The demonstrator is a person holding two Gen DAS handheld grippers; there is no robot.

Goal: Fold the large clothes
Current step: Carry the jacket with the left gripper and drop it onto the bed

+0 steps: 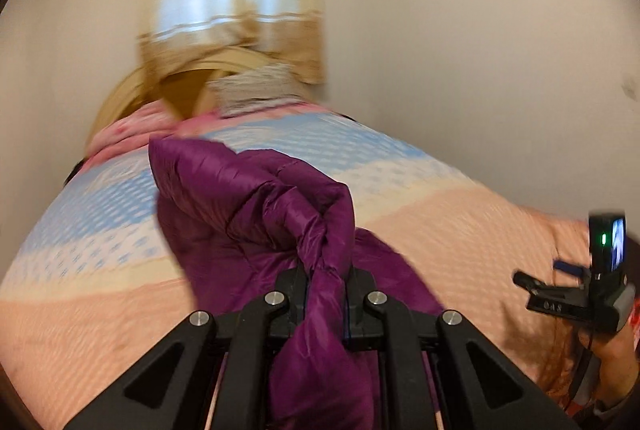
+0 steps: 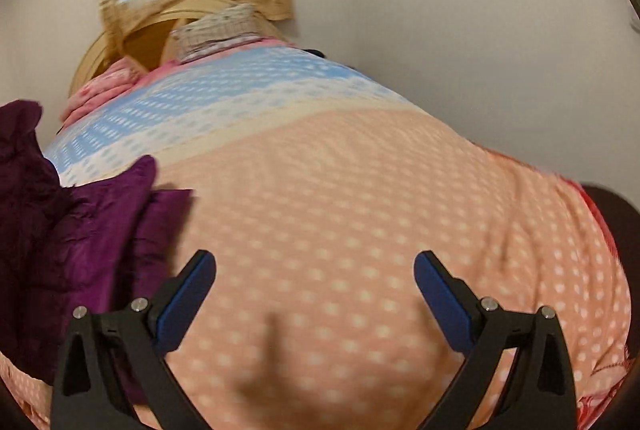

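A shiny purple padded jacket (image 1: 240, 206) lies bunched on a bed. My left gripper (image 1: 326, 282) is shut on a twisted fold of it, and the cloth runs back between the black fingers toward the camera. In the right wrist view the same purple jacket (image 2: 80, 230) shows at the left edge. My right gripper (image 2: 316, 290) stands wide open over the bedspread, with nothing between its blue pads (image 2: 188, 298). In the left wrist view the right gripper's body, held in a hand (image 1: 608, 346), sits at the far right; its fingertips are unclear there.
The bedspread (image 2: 360, 190) is peach with pale dots near me and blue and white farther off. A pink pillow (image 1: 128, 130) and a grey checked cushion (image 1: 256, 86) lie by the wooden headboard (image 1: 120, 94). A curtained window (image 1: 228, 2) is behind, and a plain wall (image 1: 480, 50) to the right.
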